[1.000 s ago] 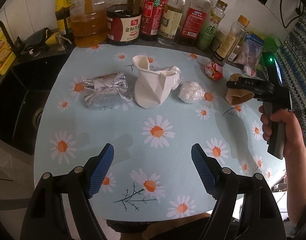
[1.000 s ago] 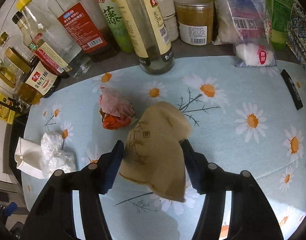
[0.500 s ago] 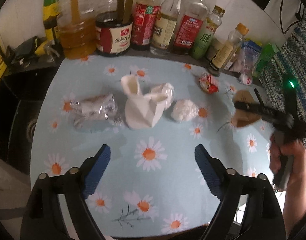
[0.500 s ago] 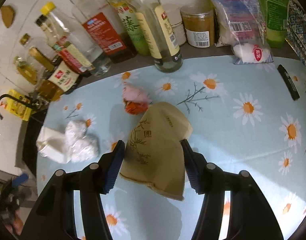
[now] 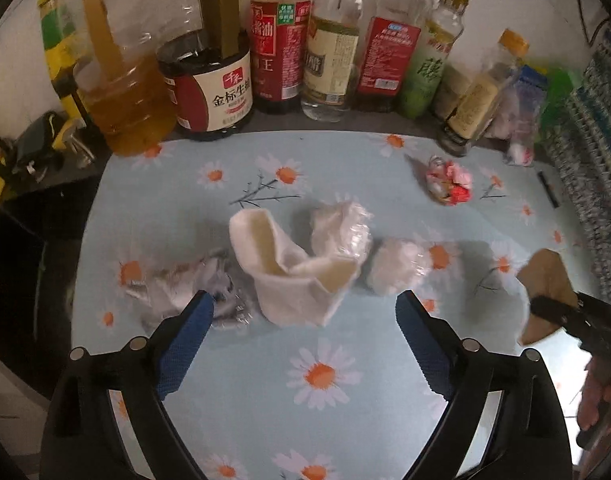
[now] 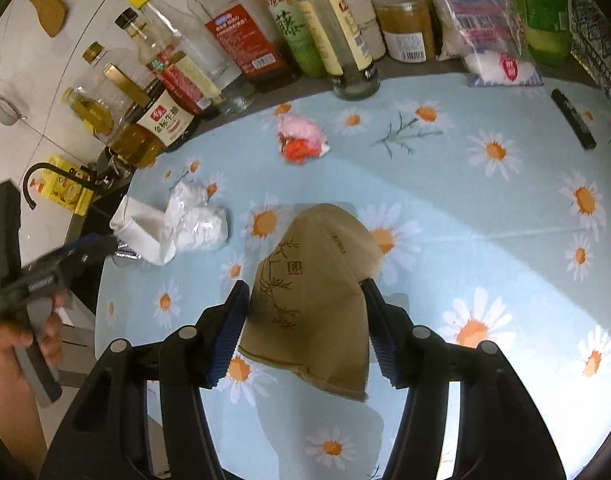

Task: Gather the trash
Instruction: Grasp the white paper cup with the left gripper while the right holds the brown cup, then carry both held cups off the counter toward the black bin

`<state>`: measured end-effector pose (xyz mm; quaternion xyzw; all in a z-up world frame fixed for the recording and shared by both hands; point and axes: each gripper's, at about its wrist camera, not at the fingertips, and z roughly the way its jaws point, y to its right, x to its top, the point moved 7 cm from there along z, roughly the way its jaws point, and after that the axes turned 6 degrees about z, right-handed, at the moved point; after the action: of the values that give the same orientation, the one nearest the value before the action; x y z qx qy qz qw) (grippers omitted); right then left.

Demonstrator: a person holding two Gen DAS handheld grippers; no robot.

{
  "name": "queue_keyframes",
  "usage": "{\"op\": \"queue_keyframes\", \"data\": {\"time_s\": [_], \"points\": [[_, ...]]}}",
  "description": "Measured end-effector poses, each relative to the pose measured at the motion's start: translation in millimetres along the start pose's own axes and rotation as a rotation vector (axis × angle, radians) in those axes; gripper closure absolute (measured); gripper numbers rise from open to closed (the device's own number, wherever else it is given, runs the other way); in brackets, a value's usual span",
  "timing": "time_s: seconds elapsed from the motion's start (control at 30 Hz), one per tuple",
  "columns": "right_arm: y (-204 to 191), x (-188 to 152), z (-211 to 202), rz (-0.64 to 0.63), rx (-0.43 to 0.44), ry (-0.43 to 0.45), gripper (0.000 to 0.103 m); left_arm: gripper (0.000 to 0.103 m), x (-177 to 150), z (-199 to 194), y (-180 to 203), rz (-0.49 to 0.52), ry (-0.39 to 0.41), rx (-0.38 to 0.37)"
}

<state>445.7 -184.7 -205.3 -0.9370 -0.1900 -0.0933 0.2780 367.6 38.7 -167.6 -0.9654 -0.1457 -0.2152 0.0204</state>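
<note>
Clamped from both sides, the flattened brown paper cup with a printed bamboo motif [image 6: 311,300] sits between the blue pads of the right gripper [image 6: 305,320], lifted above the pale blue daisy-print tablecloth [image 6: 485,216]. Jaws of the left gripper [image 5: 305,336] stand wide apart with nothing between them, low over the cloth and facing a crushed white paper cup [image 5: 293,276]. Just left of that cup lies a crumpled silver foil wrapper [image 5: 177,288]; 2 balls of clear plastic film [image 5: 341,232] sit at its right, touching or nearly so. A crumpled pink and red wrapper [image 5: 449,184] lies well apart, near the row of sauce and oil bottles [image 5: 281,36] along the back edge.
</note>
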Motion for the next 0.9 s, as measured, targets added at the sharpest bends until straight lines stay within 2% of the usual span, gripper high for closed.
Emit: {"op": "queue_keyframes", "data": {"time_s": [0.33, 0.53, 0.57, 0.67, 0.77, 0.9], "points": [[-1, -6, 4, -0.009, 0.021, -0.025, 0.045, 0.013, 14, 30, -7, 0.012, -0.044, 0.034], [3, -3, 6, 0.001, 0.022, -0.029, 0.045, 0.015, 15, 33, -12, 0.011, -0.04, 0.043], [4, -3, 6, 0.003, 0.023, -0.03, 0.045, 0.018, 15, 33, -12, 0.016, -0.035, 0.04], [4, -4, 4, 0.005, 0.024, -0.029, 0.045, 0.035, 13, 36, -7, 0.045, -0.04, 0.031], [2, -4, 3, 0.001, 0.024, -0.027, 0.045, 0.045, 10, 38, -4, 0.055, -0.043, 0.021], [2, -6, 1, 0.0, 0.023, -0.024, 0.045, 0.046, 11, 32, 2, 0.077, -0.017, 0.016]]}}
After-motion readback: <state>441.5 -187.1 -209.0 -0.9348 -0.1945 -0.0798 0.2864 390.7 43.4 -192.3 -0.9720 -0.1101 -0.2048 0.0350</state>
